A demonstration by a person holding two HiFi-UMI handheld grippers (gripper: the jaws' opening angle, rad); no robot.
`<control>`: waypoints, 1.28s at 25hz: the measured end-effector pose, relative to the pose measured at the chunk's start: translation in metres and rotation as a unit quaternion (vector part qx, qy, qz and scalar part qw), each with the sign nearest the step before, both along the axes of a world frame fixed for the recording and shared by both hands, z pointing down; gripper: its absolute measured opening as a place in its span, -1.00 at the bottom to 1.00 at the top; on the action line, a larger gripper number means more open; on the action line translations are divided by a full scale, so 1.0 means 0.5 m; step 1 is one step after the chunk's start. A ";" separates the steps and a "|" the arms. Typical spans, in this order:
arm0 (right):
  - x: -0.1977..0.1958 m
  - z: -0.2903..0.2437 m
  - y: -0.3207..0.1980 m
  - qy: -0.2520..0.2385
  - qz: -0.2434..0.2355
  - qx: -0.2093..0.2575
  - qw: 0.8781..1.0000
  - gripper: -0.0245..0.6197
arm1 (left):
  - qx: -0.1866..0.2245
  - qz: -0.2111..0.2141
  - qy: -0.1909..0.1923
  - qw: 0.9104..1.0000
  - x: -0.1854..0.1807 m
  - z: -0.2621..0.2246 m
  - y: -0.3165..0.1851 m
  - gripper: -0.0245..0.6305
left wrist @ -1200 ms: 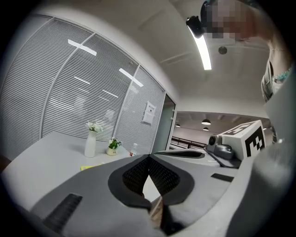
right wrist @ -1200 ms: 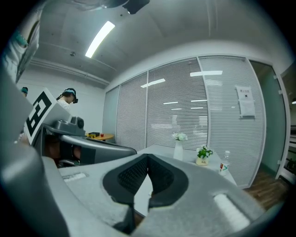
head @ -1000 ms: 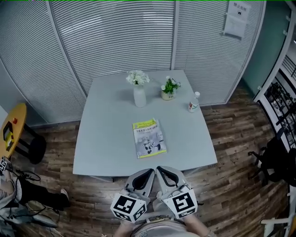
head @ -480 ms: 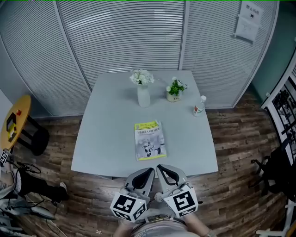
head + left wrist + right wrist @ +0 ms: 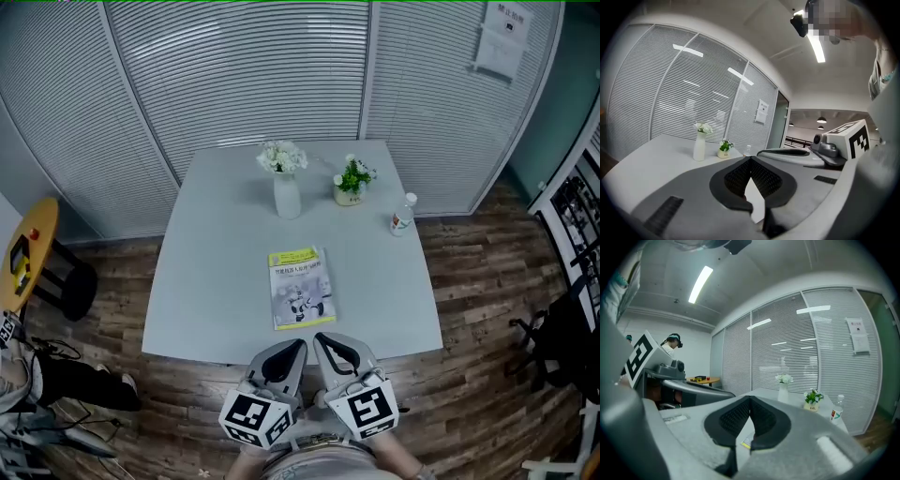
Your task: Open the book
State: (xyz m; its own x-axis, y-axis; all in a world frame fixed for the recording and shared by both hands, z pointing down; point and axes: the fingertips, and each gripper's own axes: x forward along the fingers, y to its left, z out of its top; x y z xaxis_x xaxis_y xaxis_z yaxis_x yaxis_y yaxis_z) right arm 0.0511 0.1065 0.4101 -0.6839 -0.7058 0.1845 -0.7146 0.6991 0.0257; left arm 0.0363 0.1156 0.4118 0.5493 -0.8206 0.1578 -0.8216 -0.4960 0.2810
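Note:
A closed book [image 5: 300,288] with a yellow-and-white cover lies flat on the grey table [image 5: 216,281], near its front edge. My left gripper [image 5: 296,345] and right gripper [image 5: 320,338] hang side by side just short of that edge, pointing at the book and apart from it. Both are shut with nothing between the pads. In the left gripper view the left gripper [image 5: 750,159] has its tips meeting over bare table. In the right gripper view, below the right gripper's [image 5: 750,399] closed tips, a sliver of the book [image 5: 746,442] shows.
At the table's far side stand a white vase of flowers [image 5: 284,184], a small potted plant [image 5: 352,178] and a plastic bottle [image 5: 400,215]. A slatted glass wall [image 5: 244,75] closes the back. A yellow round table [image 5: 23,253] stands left, a dark chair [image 5: 562,328] right.
Both grippers have edged a little forward toward the table's near edge, still shut. The book has not moved on the table.

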 end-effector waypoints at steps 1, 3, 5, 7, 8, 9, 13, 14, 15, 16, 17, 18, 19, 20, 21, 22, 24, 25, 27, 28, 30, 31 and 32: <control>0.000 0.002 -0.006 0.000 0.004 -0.003 1.000 -0.92 | 0.000 0.005 0.001 1.000 0.001 0.000 -0.008 -0.93; -0.002 0.003 -0.021 0.003 0.014 -0.009 1.000 -0.92 | 0.003 0.016 0.004 1.000 0.001 -0.004 -0.027 -0.93; -0.006 0.000 -0.041 0.007 0.024 -0.010 1.000 -0.92 | 0.007 0.027 0.005 1.000 -0.002 -0.009 -0.048 -0.93; -0.013 -0.008 -0.067 0.008 0.036 -0.011 0.999 -0.92 | 0.009 0.038 0.007 0.999 -0.008 -0.012 -0.075 -0.93; -0.017 -0.012 -0.081 0.009 0.041 -0.012 0.999 -0.92 | 0.009 0.043 0.007 0.999 -0.011 -0.012 -0.090 -0.93; -0.022 -0.013 -0.095 0.010 0.045 -0.012 0.999 -0.92 | 0.009 0.048 0.005 0.999 -0.014 -0.011 -0.104 -0.93; -0.034 -0.001 -0.145 0.020 0.059 -0.010 0.998 -0.92 | 0.009 0.069 -0.009 0.998 -0.027 -0.003 -0.152 -0.93; -0.040 -0.001 -0.158 0.021 0.063 -0.012 0.998 -0.92 | 0.008 0.073 -0.008 0.997 -0.032 -0.002 -0.164 -0.93; -0.046 -0.001 -0.171 0.023 0.067 -0.013 0.997 -0.92 | 0.007 0.077 -0.009 0.997 -0.038 0.000 -0.176 -0.93; -0.050 0.002 -0.183 0.024 0.069 -0.013 0.997 -0.92 | 0.007 0.080 -0.011 0.997 -0.044 0.001 -0.187 -0.93; -0.054 0.004 -0.194 0.025 0.072 -0.015 0.997 -0.92 | 0.009 0.082 -0.017 0.996 -0.050 0.003 -0.197 -0.93; -0.058 0.005 -0.204 0.027 0.075 -0.017 0.997 -0.92 | 0.010 0.085 -0.024 0.996 -0.055 0.005 -0.206 -0.93; -0.061 0.008 -0.214 0.029 0.079 -0.019 0.996 -0.92 | 0.012 0.087 -0.031 0.996 -0.060 0.007 -0.214 -0.93; -0.063 0.012 -0.224 0.031 0.083 -0.020 0.996 -0.92 | 0.015 0.090 -0.037 0.995 -0.063 0.009 -0.223 -0.93; -0.065 0.017 -0.235 0.033 0.086 -0.019 0.996 -0.92 | 0.018 0.092 -0.044 0.995 -0.067 0.011 -0.232 -0.93; -0.068 0.020 -0.246 0.034 0.090 -0.018 0.995 -0.92 | 0.022 0.095 -0.051 0.994 -0.071 0.012 -0.241 -0.93; -0.075 0.019 -0.268 0.035 0.098 -0.019 0.994 -0.92 | 0.028 0.099 -0.061 0.993 -0.079 0.013 -0.261 -0.93; -0.078 0.019 -0.278 0.037 0.102 -0.019 0.994 -0.92 | 0.031 0.102 -0.062 0.992 -0.083 0.012 -0.271 -0.93; -0.080 0.026 -0.295 0.042 0.110 -0.019 0.993 -0.92 | 0.034 0.111 -0.055 0.992 -0.086 0.010 -0.287 -0.93; -0.082 0.028 -0.303 0.042 0.112 -0.019 0.993 -0.92 | 0.032 0.117 -0.049 0.991 -0.087 0.010 -0.294 -0.93; -0.091 0.028 -0.317 0.042 0.117 -0.019 0.992 -0.92 | 0.028 0.126 -0.044 0.991 -0.092 0.014 -0.305 -0.93; -0.095 0.029 -0.323 0.043 0.120 -0.020 0.992 -0.92 | 0.027 0.129 -0.045 0.990 -0.095 0.017 -0.309 -0.93; -0.099 0.033 -0.327 0.044 0.123 -0.023 0.991 -0.92 | 0.026 0.131 -0.046 0.990 -0.100 0.022 -0.313 -0.93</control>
